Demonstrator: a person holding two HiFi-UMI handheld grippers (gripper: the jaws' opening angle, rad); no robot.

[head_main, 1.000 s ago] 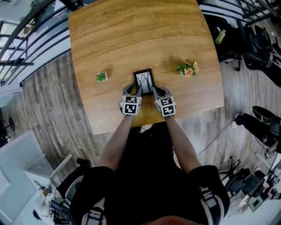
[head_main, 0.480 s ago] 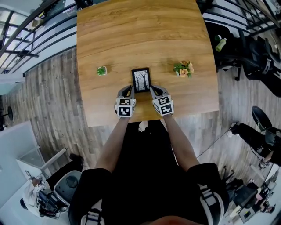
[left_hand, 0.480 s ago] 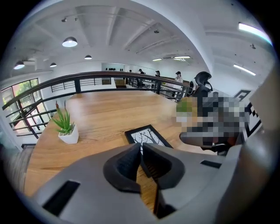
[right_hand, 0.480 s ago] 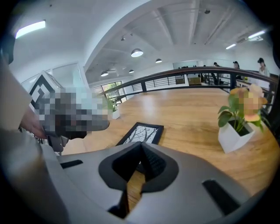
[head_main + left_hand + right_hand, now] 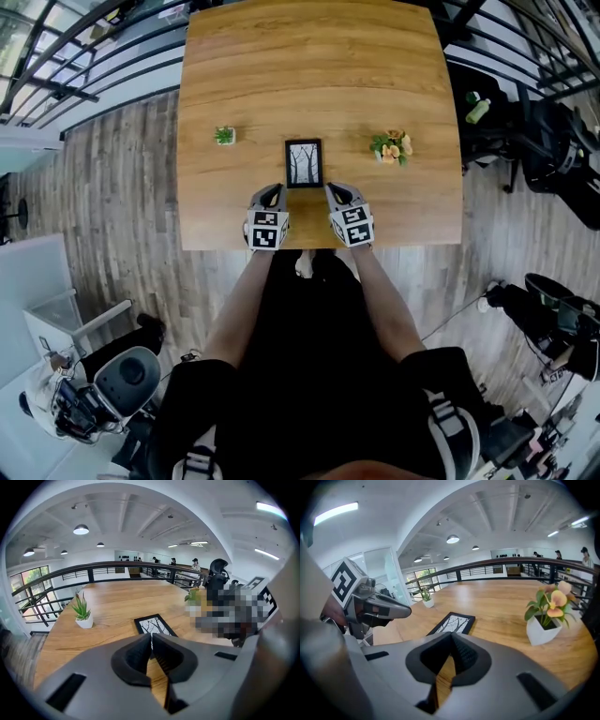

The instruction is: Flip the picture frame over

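**Two grippers shut and empty, picture frame flat on the table**

Left gripper: jaws have just been closing. Dark pads now meet at the tips, with only a thin sliver of wood grain showing through lower down. Nothing is between them and nothing is touched.

Right gripper: jaws pressed together, pads in contact at the tips. Empty, and touching nothing.

Both grippers are held on the person's side of the picture frame, one off each near corner, left gripper off the left corner and right gripper off the right. Both are clear of the frame, with bare table showing between tips and frame. Both point toward the frame and slant downward. The marker cubes sit behind the jaws, over the table edge nearest the person.

Picture frame: lies flat on the wood, black border, a pale print of bare trees facing up. It is in portrait orientation with its short edge toward the person, and nothing rests on it.

Left of the frame, well apart from it, is a small green plant in a white pot, standing upright. Right of the frame, also well apart, is a white flower pot with pink and orange blooms, upright as well. The two pots and the frame sit roughly in one row across the table.

Beyond the frame the tabletop runs bare to its far edge, with a dark railing behind that. Grey plank floor shows off the table's left side.
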